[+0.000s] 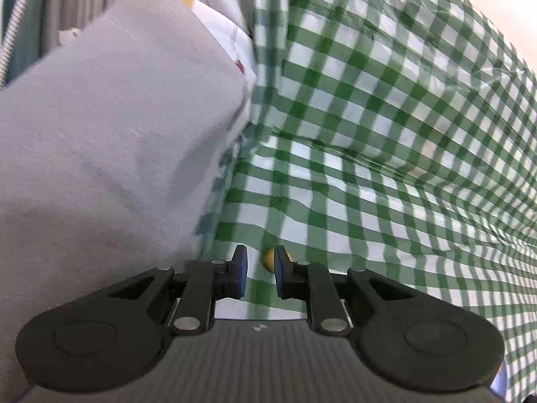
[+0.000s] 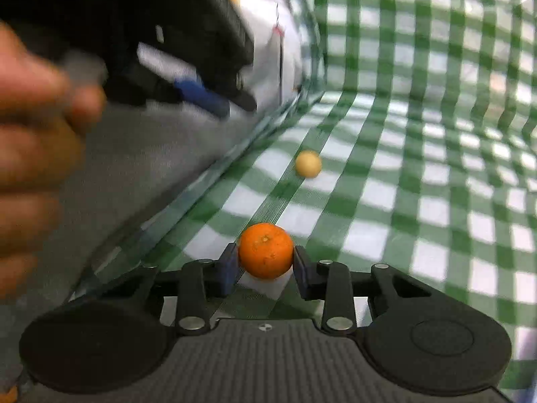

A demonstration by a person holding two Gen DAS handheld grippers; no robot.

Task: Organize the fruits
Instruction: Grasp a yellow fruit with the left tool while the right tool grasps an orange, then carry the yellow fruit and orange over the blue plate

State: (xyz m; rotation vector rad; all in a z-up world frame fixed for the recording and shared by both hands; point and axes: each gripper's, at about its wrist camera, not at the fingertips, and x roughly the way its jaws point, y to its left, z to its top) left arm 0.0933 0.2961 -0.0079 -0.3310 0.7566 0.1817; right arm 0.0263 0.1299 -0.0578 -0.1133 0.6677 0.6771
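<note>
A small orange [image 2: 265,250] sits between the blue pads of my right gripper [image 2: 265,262], which is shut on it just above the green-and-white checked cloth [image 2: 419,174]. A pale yellow ball-shaped fruit [image 2: 308,164] lies on the cloth farther ahead; in the left wrist view the yellow fruit [image 1: 267,259] peeks out beyond the fingertips, half hidden by the right finger. My left gripper [image 1: 260,262] has its jaws a narrow gap apart, with only cloth showing through. The left gripper [image 2: 214,100] also shows blurred at upper left above grey fabric.
Grey fabric [image 1: 100,134] fills the left side, and the cloth's thin edge overlaps it. The checked cloth rises like a wall at the back and right. A white bag [image 2: 268,33] stands at the back. A person's hand [image 2: 30,154] is at the left edge.
</note>
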